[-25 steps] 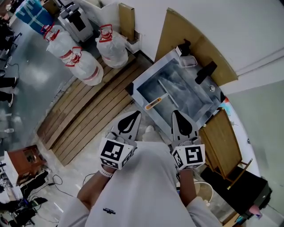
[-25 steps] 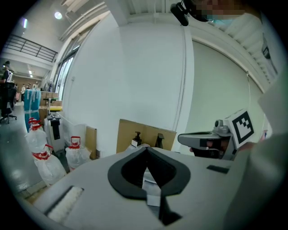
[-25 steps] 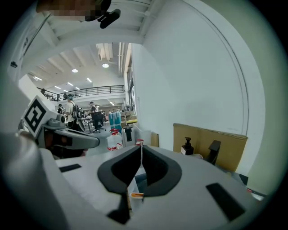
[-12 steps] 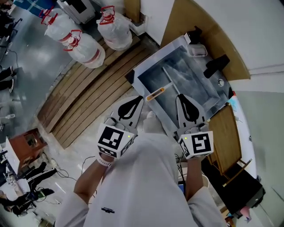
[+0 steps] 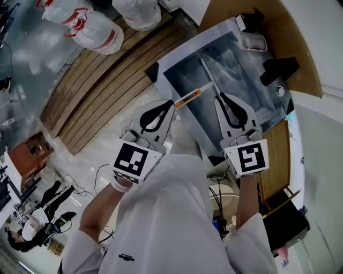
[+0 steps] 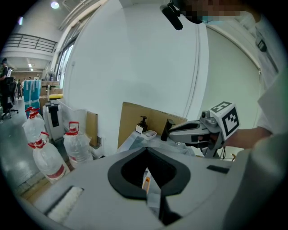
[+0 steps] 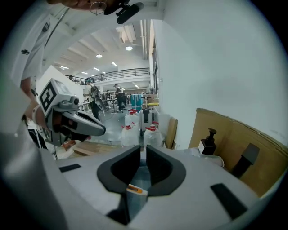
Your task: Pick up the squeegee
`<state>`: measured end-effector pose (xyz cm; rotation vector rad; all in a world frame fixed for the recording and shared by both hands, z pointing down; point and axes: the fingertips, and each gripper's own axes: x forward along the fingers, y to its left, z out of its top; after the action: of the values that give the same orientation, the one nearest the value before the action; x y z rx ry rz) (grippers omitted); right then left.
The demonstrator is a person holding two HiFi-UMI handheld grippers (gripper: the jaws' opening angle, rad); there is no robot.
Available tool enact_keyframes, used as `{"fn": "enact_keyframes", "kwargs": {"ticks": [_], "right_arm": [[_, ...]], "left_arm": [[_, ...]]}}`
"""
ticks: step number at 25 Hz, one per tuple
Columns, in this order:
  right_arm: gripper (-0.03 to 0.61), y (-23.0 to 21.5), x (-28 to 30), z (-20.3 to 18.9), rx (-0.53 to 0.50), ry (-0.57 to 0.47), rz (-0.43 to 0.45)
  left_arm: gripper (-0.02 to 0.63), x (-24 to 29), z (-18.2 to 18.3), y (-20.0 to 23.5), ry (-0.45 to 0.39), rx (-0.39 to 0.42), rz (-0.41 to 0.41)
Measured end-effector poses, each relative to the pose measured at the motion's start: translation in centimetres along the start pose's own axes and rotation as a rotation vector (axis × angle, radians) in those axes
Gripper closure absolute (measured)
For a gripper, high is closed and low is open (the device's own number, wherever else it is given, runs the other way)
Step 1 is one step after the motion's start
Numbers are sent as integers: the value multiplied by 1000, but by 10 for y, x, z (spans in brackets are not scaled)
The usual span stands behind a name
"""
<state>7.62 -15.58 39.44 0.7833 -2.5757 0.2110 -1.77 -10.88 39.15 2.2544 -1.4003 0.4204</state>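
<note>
The squeegee (image 5: 188, 97) lies in the steel sink (image 5: 193, 45), its orange and white handle reaching the near left rim and its thin blade bar running up the basin. My left gripper (image 5: 171, 102) is shut and empty, its tips just left of the handle's end. My right gripper (image 5: 218, 96) is shut and empty too, tips over the basin beside the blade's near end. In the left gripper view the handle (image 6: 145, 183) shows through the gap below the closed tips (image 6: 146, 149). The right gripper view shows the same piece of handle (image 7: 135, 189) under its tips (image 7: 143, 148).
A black faucet (image 5: 278, 67), a soap dish (image 5: 253, 40) and a pump bottle (image 5: 252, 16) stand at the sink's back, against brown cardboard. Wooden slats (image 5: 107, 80) and water jugs (image 5: 96, 29) lie on the floor to the left. A wooden stand (image 5: 276, 155) is at the right.
Both grippers have moved forward and down toward the sink, ending either side of the squeegee's handle. Both stayed shut.
</note>
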Motion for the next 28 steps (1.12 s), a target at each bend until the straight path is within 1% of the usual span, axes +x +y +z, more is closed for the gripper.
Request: {"fn": "enact_keyframes", "kwargs": {"ticks": [6,9,13,17,20,23,28], "right_arm": [[565,3,32,-29,-57,103,163],[499,7,54,-47,-39,140,255],[491,14,80,-67,-114,159,341],[491,19,97,-97,-174,237,475],[485,21,101,-113,-242,272,586],[485,26,102,-127,-326,284,690],[450,35,100,-157,-504,359,803]], "left_arm": [[609,21,-23,12,42,-32,24],[609,32,-37,17,63,-63,42],[609,49,-50,18,89,-84,44],[609,63,-65,19,115,-92,55],[609,70,-73,21,131,-105,62],[609,75,-79,22,138,-116,68],[609,77,-86,24,140,-126,81]]}}
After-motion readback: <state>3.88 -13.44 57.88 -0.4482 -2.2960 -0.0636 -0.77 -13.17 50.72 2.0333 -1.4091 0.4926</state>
